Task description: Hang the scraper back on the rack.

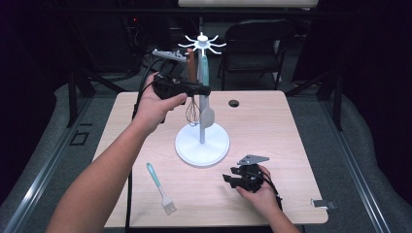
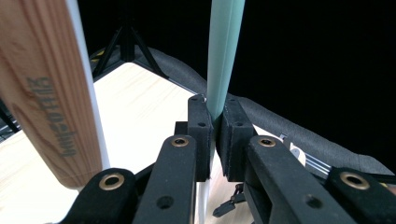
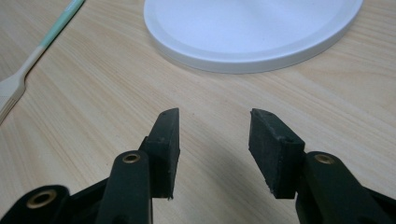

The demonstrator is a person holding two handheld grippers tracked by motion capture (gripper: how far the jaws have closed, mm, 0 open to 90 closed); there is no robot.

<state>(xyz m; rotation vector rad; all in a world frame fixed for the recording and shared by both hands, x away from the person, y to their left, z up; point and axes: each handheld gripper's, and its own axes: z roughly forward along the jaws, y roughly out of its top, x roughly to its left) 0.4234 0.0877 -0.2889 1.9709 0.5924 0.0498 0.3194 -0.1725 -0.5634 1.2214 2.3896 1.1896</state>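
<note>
A white utensil stand (image 1: 202,143) rises from a round base at the table's middle. From its hooked top hang a wooden-handled whisk (image 1: 192,112) and a spatula (image 1: 208,115) with a teal handle. My left gripper (image 1: 205,90) is raised beside the pole and shut on that teal handle (image 2: 224,56); in the left gripper view the wooden whisk handle (image 2: 46,93) is close on the left. My right gripper (image 1: 230,177) rests low on the table in front of the stand's base (image 3: 252,32), jaws open (image 3: 214,122) with nothing between them. A teal-handled basting brush (image 1: 161,187) lies flat at front left.
A small round hole (image 1: 233,103) is in the tabletop behind the stand. A metal clip (image 1: 323,203) lies near the front right corner. A black chair (image 1: 257,43) stands beyond the far edge. The brush handle (image 3: 51,35) lies left of the right gripper.
</note>
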